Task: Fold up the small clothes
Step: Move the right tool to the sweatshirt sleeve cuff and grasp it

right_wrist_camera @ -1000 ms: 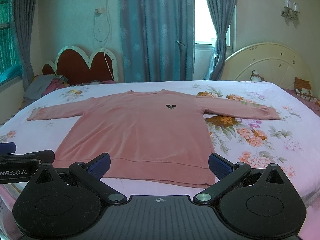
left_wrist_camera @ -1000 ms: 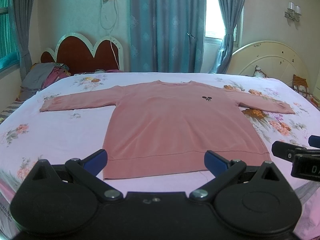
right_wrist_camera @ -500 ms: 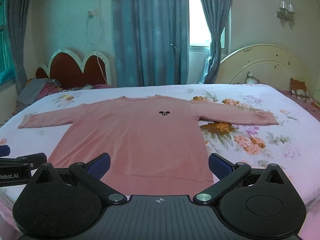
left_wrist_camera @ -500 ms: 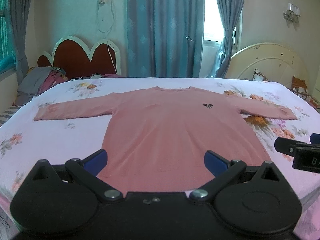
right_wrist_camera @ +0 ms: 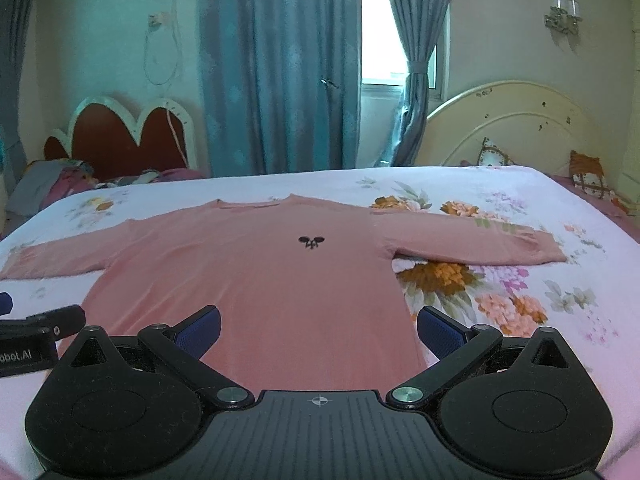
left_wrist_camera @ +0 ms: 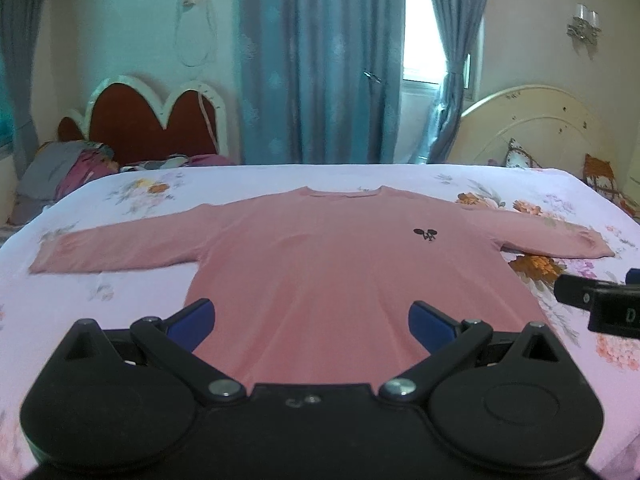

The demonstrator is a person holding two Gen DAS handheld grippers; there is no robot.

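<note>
A pink long-sleeved shirt [left_wrist_camera: 328,264] lies flat and face up on the bed, sleeves spread to both sides, with a small black emblem [left_wrist_camera: 425,234] on the chest. It also shows in the right wrist view [right_wrist_camera: 256,276]. My left gripper [left_wrist_camera: 311,322] is open and empty, low over the shirt's lower part. My right gripper [right_wrist_camera: 319,327] is open and empty, over the shirt's lower right part. The shirt's bottom hem is hidden behind both grippers.
The bed has a pink floral sheet [left_wrist_camera: 100,304]. A red scalloped headboard [left_wrist_camera: 148,120] and a clothes pile [left_wrist_camera: 64,172] stand far left. A cream headboard [right_wrist_camera: 508,128] with cushions [right_wrist_camera: 588,174] stands far right. Blue curtains [left_wrist_camera: 320,60] hang behind.
Both grippers have moved forward and lower over the shirt. The bottom hem, visible a second ago, is now hidden behind them. The jaws stay open.
</note>
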